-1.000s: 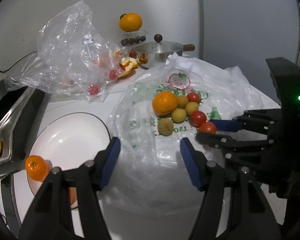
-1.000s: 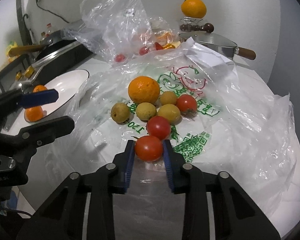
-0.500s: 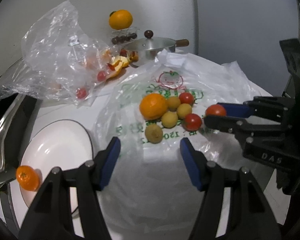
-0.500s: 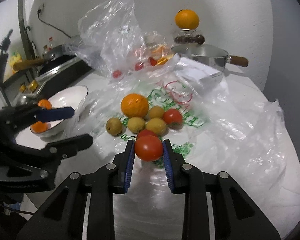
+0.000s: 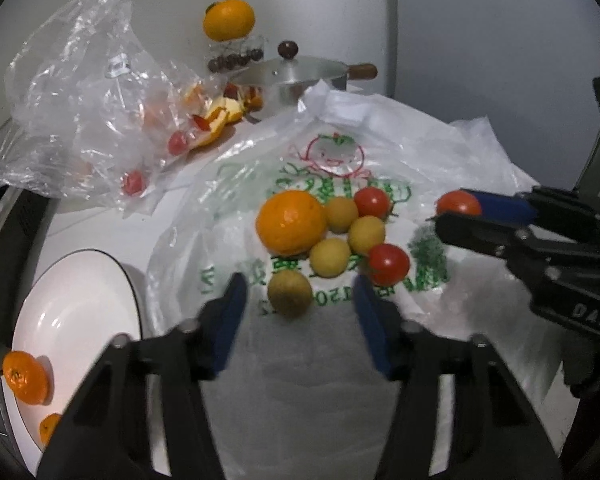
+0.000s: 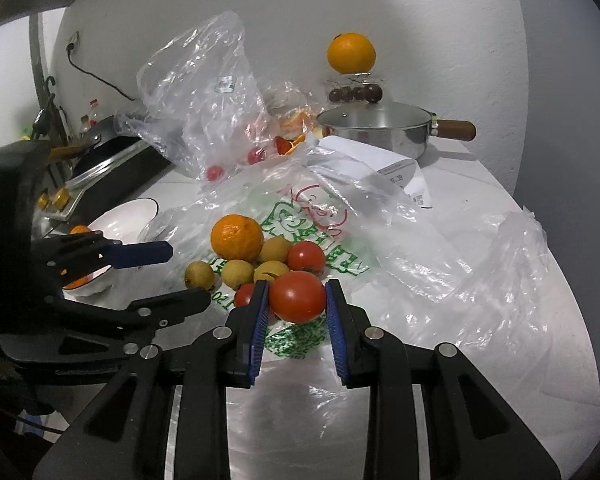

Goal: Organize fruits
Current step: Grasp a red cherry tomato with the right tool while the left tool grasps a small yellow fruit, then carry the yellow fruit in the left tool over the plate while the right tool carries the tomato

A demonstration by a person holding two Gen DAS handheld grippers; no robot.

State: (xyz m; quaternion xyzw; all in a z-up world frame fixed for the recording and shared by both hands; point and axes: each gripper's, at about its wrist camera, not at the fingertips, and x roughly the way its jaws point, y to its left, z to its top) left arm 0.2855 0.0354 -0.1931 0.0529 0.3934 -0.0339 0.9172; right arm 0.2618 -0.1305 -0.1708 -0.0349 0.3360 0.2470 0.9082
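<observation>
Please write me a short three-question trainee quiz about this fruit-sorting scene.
1. True or false: the right claw grips a tomato.
2. What sits between the left claw pads: A) brownish round fruit, B) big orange, C) nothing?
3. What fruit lies on the white plate?

Key: 1 true. 2 A, with the jaws closing and not yet touching it. 3 small oranges.

The left gripper [image 5: 296,312] is seen closing, empty, before a brownish fruit [image 5: 290,293] lying on the printed bag [image 5: 420,184].
</observation>
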